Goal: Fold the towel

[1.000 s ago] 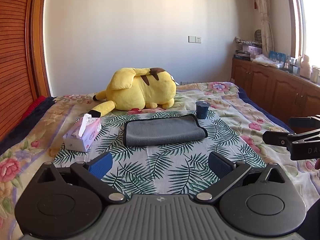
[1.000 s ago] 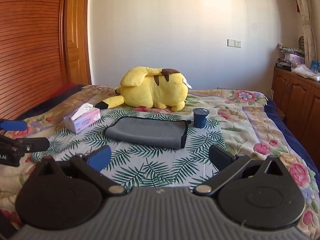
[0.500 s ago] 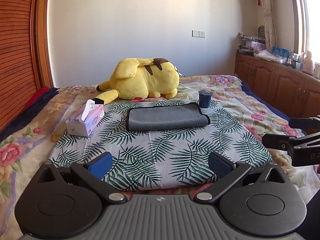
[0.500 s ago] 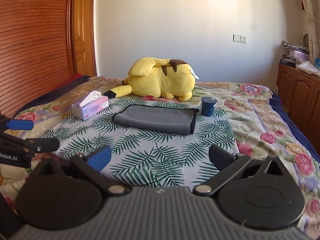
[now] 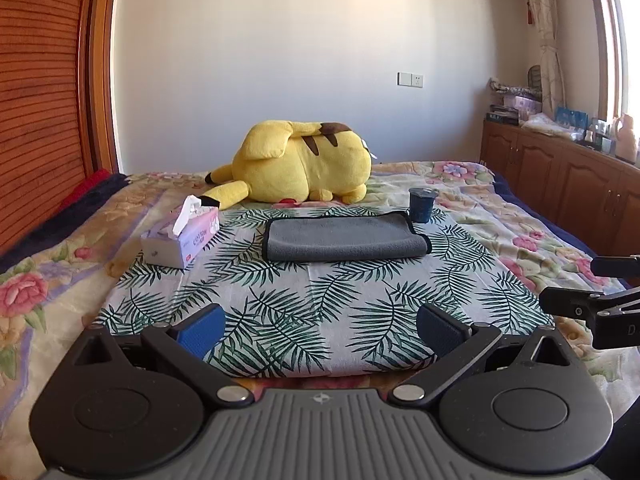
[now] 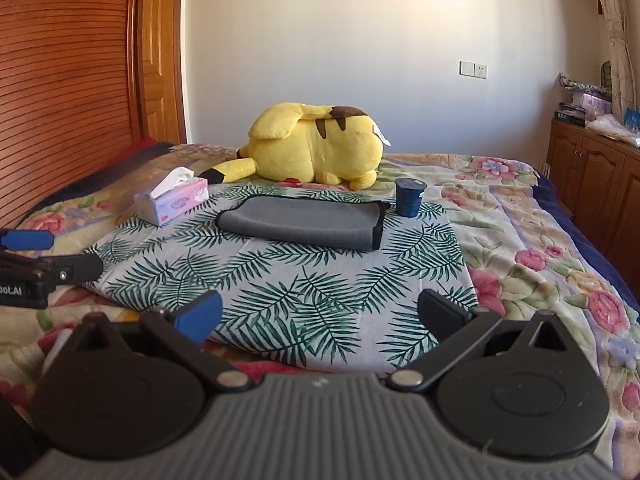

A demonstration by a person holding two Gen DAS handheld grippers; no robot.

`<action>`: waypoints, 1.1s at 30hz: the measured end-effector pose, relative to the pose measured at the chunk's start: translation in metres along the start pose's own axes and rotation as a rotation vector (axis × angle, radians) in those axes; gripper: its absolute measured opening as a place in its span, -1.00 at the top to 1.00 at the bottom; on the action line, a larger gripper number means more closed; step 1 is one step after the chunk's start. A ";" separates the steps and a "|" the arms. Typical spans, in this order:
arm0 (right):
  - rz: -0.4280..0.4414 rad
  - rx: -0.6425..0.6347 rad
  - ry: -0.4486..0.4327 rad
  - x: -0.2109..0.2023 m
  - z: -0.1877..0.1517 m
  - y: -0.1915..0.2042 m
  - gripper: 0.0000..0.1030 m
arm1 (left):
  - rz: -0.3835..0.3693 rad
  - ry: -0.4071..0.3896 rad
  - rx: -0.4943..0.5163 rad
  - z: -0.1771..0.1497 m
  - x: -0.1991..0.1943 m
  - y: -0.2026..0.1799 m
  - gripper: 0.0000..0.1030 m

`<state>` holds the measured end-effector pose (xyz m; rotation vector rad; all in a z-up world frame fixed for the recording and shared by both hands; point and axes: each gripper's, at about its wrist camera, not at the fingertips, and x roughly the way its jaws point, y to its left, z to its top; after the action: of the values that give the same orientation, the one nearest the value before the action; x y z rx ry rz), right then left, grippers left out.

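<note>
Left gripper (image 5: 318, 326): jaws spread wide, holding nothing. Right gripper (image 6: 320, 316): same, released, empty. Both held low at near edge of leaf-print cloth (image 5: 320, 312), side by side. Towel (image 5: 345, 238) lies straight ahead of both, well apart, already doubled flat; long axis runs crosswise to fingers. Judged equidistant; right gripper faces its bound right end. Dark cup (image 6: 410, 197) just beside that end.

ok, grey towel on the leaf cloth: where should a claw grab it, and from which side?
Probably the grey towel at its black-trimmed right end, where the layered edges show. The near long side looks like a rounded fold. Come in low from the right with the right claw; the blue cup stands just behind that corner.
</note>
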<state>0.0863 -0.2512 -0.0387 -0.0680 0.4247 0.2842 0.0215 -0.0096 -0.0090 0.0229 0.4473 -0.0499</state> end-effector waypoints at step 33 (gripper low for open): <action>-0.117 0.069 -0.154 -0.015 0.000 -0.014 -1.00 | 0.034 -0.134 0.024 0.002 -0.017 0.005 -0.69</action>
<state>0.0769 -0.2687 -0.0322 -0.0030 0.2763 0.1575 0.0075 -0.0043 0.0003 0.0505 0.3124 -0.0234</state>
